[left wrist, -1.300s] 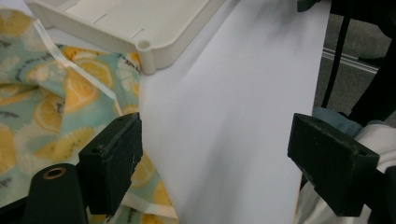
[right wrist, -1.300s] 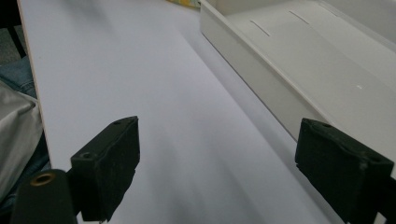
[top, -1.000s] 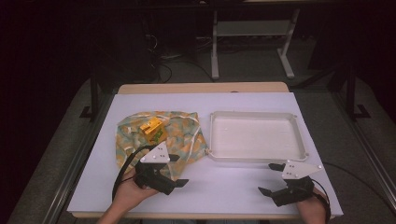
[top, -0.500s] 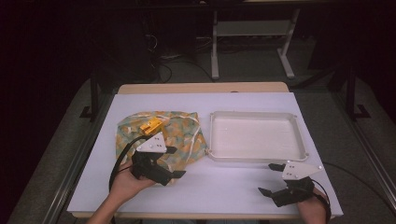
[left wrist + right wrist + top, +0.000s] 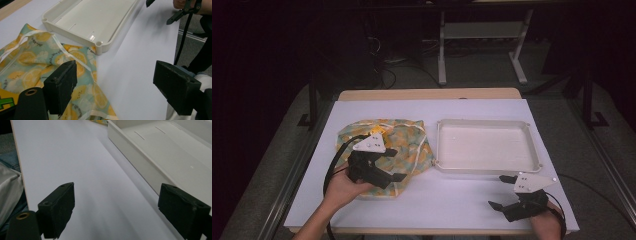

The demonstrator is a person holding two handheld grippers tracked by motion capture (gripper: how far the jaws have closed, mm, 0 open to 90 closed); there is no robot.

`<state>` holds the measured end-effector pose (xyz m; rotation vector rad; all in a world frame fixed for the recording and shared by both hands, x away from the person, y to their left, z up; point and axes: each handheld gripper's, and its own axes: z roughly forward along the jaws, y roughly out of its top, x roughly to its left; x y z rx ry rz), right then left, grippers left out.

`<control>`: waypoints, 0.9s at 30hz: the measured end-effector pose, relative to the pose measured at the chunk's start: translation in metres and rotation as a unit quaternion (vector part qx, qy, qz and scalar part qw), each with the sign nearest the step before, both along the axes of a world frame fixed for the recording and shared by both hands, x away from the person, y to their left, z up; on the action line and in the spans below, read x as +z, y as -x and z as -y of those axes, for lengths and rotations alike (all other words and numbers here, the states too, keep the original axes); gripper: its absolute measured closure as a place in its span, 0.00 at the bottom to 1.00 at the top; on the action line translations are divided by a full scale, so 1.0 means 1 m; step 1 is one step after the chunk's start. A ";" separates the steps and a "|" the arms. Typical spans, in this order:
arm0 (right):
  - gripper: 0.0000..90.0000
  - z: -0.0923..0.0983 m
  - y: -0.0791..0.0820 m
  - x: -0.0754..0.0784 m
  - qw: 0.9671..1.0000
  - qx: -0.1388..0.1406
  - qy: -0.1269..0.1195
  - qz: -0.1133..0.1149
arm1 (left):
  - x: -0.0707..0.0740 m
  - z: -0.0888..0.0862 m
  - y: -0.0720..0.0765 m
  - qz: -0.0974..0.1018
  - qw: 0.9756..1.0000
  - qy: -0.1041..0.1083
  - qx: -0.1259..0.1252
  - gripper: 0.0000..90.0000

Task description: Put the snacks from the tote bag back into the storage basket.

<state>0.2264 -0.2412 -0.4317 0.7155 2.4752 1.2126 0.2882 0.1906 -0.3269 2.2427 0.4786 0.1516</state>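
While the left gripper [image 5: 394, 165] hangs wide open over the lemon-print cloth [image 5: 407, 145], gripping nothing, the right gripper [image 5: 501, 192] gapes empty.

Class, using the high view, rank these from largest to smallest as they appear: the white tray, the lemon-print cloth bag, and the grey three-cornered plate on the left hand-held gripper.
1. White tray: largest.
2. Lemon-print cloth bag: somewhat smaller, though the left hand-held gripper covers part of it, so the gap is unsure.
3. Grey three-cornered plate: clearly smallest.
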 end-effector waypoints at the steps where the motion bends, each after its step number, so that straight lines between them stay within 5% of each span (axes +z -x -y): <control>1: 0.15 0.000 0.000 0.000 1.000 0.000 0.000 -0.001 | 0.000 0.000 0.000 0.000 1.000 0.000 0.000 0.21; 27: 0.15 0.000 0.000 0.000 1.000 0.004 0.000 0.000 | 0.018 -0.021 -0.041 0.008 0.999 -0.028 0.043 0.22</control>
